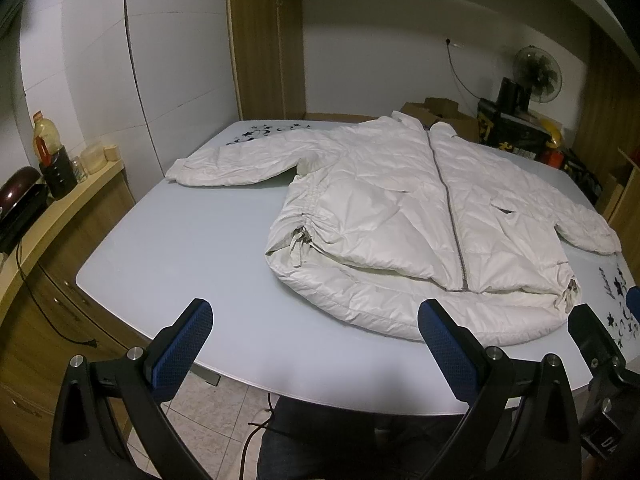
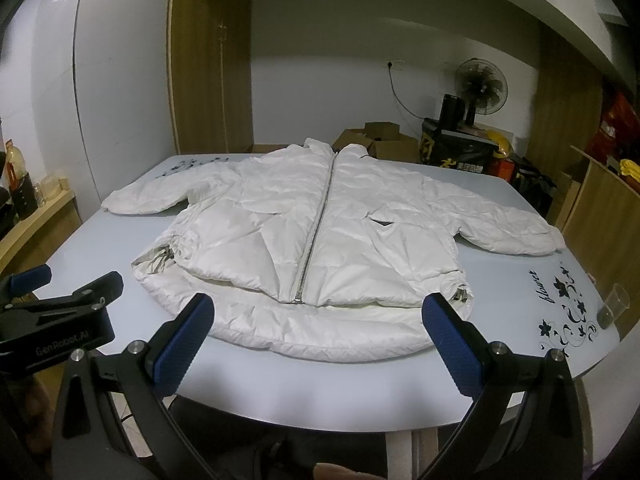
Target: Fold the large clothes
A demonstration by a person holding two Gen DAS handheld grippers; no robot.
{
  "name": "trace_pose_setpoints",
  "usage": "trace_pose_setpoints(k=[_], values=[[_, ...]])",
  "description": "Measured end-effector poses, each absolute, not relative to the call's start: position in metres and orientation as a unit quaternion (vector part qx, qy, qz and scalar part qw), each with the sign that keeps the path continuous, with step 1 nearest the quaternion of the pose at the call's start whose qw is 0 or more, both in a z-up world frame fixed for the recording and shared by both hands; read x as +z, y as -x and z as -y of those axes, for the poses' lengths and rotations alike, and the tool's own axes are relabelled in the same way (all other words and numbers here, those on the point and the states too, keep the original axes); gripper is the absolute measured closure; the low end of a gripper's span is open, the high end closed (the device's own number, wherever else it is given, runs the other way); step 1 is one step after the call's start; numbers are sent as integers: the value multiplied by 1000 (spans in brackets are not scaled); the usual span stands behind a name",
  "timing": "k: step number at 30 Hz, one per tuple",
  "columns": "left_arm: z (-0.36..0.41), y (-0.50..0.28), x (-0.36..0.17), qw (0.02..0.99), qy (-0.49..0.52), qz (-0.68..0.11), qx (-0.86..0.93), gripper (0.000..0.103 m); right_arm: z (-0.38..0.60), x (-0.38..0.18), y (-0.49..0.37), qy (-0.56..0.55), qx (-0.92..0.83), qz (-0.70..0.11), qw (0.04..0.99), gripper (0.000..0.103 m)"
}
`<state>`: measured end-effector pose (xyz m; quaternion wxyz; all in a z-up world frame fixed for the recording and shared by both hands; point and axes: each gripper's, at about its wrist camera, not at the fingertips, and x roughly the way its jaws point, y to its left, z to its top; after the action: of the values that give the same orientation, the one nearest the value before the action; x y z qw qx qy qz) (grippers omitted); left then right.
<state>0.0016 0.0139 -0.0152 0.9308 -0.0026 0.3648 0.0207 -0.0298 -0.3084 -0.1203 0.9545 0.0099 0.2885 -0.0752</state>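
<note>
Here: white jacket (image 2: 316, 236) flat on pale table (image 1: 168, 256); left claw (image 1: 316, 332), right claw (image 2: 318, 320) both spread.

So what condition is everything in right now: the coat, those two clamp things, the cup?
White puffy zip-front jacket: spread flat on the table, front up, zipped shut, both sleeves out sideways, unfolded.
Left gripper: open, holding nothing, short of the jacket hem.
Right gripper: open, holding nothing, over the hem.
Small clear plastic cup: upright near the table edge.
Pale blue glass table: bearing the jacket.
</note>
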Motion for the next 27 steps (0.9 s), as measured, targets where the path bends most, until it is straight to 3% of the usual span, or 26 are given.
trace_pose_setpoints(k=[27], values=[[-9, -1, -18, 930, -8, -367, 19, 0, 304, -121, 27, -3, -76, -294, 953, 0]])
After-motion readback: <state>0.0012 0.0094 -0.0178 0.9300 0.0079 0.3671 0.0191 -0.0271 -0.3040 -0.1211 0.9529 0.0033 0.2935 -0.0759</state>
